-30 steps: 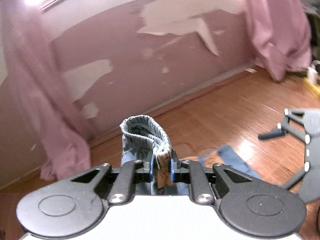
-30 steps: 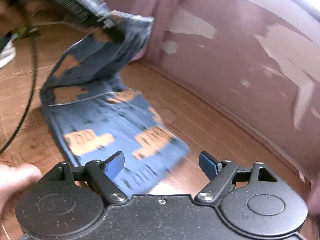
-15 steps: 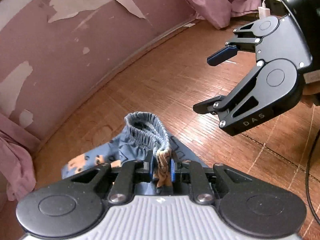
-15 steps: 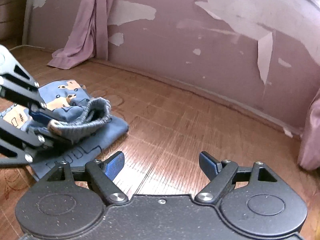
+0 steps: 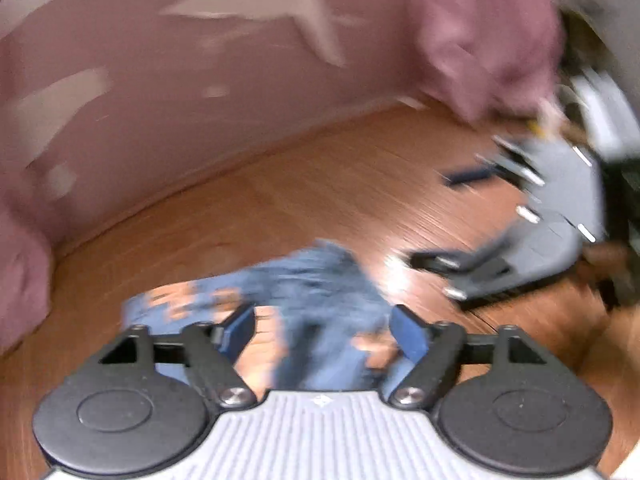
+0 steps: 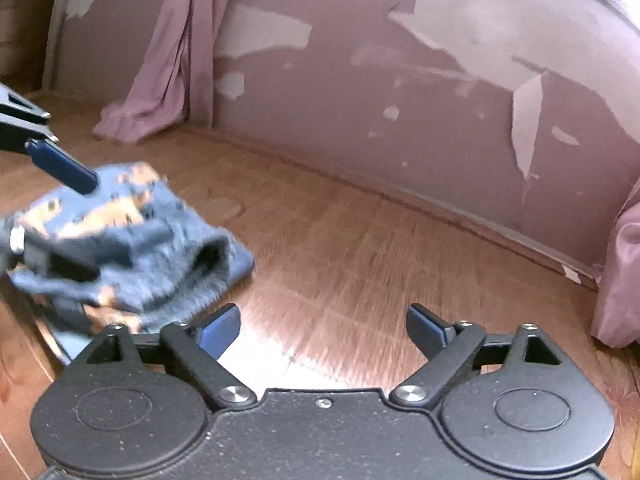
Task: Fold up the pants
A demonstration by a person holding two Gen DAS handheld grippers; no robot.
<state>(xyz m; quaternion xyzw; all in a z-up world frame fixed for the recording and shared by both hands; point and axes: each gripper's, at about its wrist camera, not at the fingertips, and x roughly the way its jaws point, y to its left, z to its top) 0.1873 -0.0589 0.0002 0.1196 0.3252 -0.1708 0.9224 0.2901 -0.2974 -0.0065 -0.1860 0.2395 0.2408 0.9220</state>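
The small blue fabric pants with orange prints [image 5: 320, 280] lie bunched on the wooden plank floor [image 5: 280, 200], and the left gripper [image 5: 322, 330] hangs right over them, jaws spread and grasping nothing. The right gripper [image 6: 322, 326], also wide open and empty, sits off to the side: the heap lies to its left, waistband opening facing it, so the left is clearly nearer.

Heavy motion blur across the whole left wrist view: pants [image 5: 316, 280] smeared to a blue and orange mass, print unreadable. Right gripper [image 5: 452, 220] streaked there, fingertips indistinct. Pants partly hidden behind the left gripper [image 5: 322, 330] body. In the right wrist view, left gripper cut off by the left edge; waistband [image 6: 192, 276] fuzzy; curtain [image 6: 620, 280] cropped at right.
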